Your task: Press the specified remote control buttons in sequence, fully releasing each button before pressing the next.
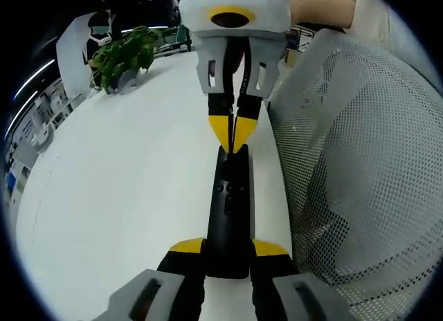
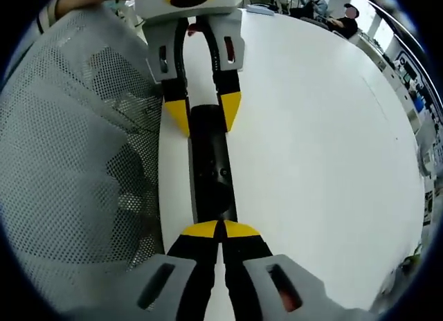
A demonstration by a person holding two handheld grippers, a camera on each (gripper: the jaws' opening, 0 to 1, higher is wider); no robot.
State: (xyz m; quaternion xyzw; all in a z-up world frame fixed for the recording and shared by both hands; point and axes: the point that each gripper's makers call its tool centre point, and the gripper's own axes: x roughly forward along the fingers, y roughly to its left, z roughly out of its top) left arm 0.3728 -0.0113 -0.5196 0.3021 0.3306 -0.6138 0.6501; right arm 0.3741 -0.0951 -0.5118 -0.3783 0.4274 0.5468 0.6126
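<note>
One black remote control (image 1: 229, 217) on one white table (image 1: 124, 189). Two grippers: left gripper (image 1: 228, 252), right gripper (image 1: 234, 131); two yellow-tipped jaws each. One grey mesh chair back (image 1: 367, 169). One potted green plant (image 1: 124, 54). One seated person (image 2: 344, 20) at far table end.

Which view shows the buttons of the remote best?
The left gripper view: the remote lies lengthwise with its small buttons in sight, held by the left tongs. In the right gripper view the remote shows its buttons too, but the shut right tongs cover its near end.
</note>
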